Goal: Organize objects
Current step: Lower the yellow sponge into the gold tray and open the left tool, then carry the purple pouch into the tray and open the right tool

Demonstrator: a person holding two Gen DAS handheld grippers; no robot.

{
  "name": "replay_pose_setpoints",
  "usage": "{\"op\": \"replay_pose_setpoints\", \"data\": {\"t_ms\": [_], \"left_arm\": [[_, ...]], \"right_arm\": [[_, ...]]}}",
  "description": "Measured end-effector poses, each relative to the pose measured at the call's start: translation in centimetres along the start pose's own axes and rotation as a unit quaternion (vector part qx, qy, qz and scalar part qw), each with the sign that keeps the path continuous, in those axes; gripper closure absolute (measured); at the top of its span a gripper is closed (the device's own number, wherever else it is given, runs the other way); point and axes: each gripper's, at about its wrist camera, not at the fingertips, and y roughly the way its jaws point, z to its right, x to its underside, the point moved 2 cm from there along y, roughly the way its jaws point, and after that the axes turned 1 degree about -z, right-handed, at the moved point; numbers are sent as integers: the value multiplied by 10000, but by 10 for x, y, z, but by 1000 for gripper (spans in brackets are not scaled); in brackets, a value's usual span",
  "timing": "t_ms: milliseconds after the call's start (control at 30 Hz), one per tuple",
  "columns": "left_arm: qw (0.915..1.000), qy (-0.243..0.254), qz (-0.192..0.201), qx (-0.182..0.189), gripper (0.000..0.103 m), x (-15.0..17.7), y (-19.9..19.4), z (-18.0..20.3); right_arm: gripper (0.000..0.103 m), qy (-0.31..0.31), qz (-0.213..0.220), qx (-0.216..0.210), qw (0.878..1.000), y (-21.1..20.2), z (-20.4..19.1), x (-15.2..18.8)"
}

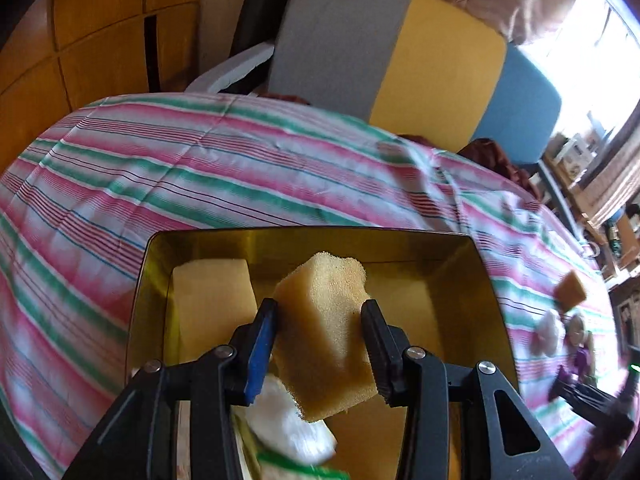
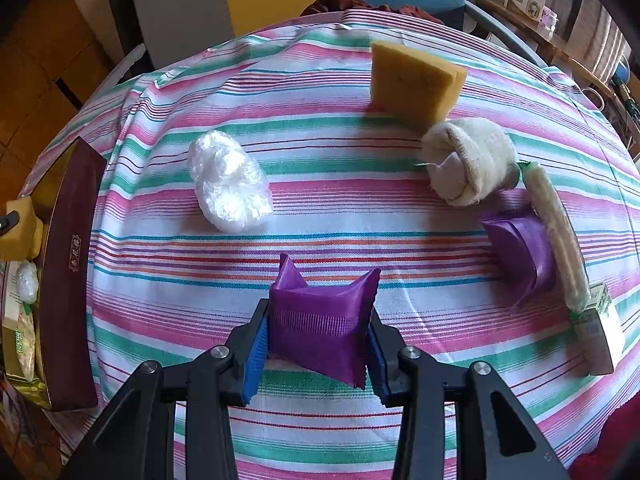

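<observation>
Left gripper [image 1: 320,344]: its jaws are seen spread around a coarse, porous yellow sponge block [image 1: 326,332]; the blue-padded left finger is pressed against the block, while contact on the right side cannot be made out. The block is tilted above the gold-lined box.
Gold-lined box [image 1: 476,264]: a rectangular tin with shiny gold inner walls and a dark maroon outside [image 2: 70,276], set at the left edge of the striped tablecloth [image 2: 320,208]. A smooth pale yellow foam slab [image 1: 214,304] is leaned inside at its left; a crinkled white plastic bundle [image 1: 288,420] and a green-printed packet [image 1: 304,470], partly cut off, are seen under the gripper.
Clear plastic wad [image 2: 228,180]: a crumpled, glossy lump, lying on the cloth to the right of the box.
Right gripper [image 2: 318,340]: closed on a purple satin pouch [image 2: 320,328] with pinked edges and two raised corners, held just above the cloth, right of the box.
Standing sponge [image 2: 412,80]: a yellow porous slab, upright, farther right and at the far side.
Rolled sock [image 2: 468,164]: a cream, fuzzy knit bundle, just beside the sponge.
Second purple pouch [image 2: 520,256]: pleated, partly hidden by a long pale wrapped stick [image 2: 556,232].
Small carton [image 2: 600,336]: farthest from the box; its print is too blurred to read.
</observation>
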Motion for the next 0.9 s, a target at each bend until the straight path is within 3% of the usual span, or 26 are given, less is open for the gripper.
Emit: {"op": "replay_pose_setpoints", "data": {"t_ms": [133, 367, 433, 533, 733, 900], "left_arm": [[9996, 47, -169, -205, 57, -5, 21, -3], [9985, 339, -31, -421, 52, -10, 26, 1], [9986, 346, -16, -402, 39, -9, 24, 0], [9986, 318, 45, -415, 38, -8, 19, -1], [9940, 612, 676, -605, 37, 14, -34, 11], [9875, 699, 1195, -747, 26, 50, -84, 20]], "right_arm": [[60, -15, -1, 12, 10000, 0, 0, 0], [60, -47, 0, 28, 10000, -1, 0, 0], [60, -42, -1, 26, 10000, -1, 0, -1], [60, -43, 3, 27, 10000, -1, 0, -1], [60, -101, 18, 75, 9999, -1, 0, -1], [60, -142, 43, 126, 9998, -2, -2, 0]]}}
